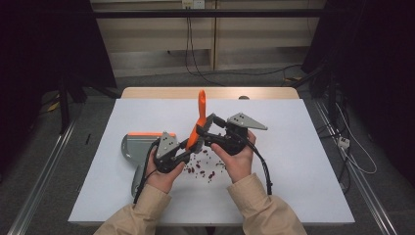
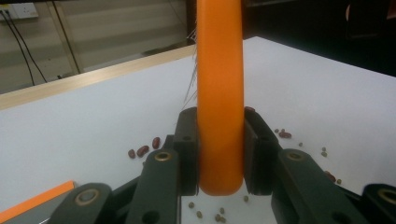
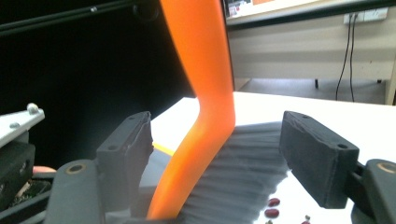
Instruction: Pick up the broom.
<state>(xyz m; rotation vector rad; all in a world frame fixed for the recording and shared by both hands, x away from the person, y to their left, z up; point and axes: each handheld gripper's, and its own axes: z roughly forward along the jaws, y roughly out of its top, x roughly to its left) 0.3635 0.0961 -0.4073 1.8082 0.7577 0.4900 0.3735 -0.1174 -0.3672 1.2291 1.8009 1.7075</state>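
No brand, label or readable writing can be made out on the tools or on the table. The left gripper (image 1: 188, 147) pinches the orange brush (image 1: 199, 115) — in the left gripper view both black pads press flat on the rounded end of the orange handle (image 2: 219, 93), which rises toward 12 o'clock. The right gripper (image 1: 209, 128) has its jaws spread wide around the same brush; in the right gripper view the handle and the grey bristles (image 3: 245, 163) stand between the two pads, apart from the pad at 9 o'clock, while whether the bristles touch the pad at 3 o'clock cannot be told. The brush is held up above the middle of the white table (image 1: 293, 161). Below it lie scattered red beans (image 1: 200, 169) — and at 9 o'clock from the hands a grey dustpan (image 1: 131, 146) with an orange edge.
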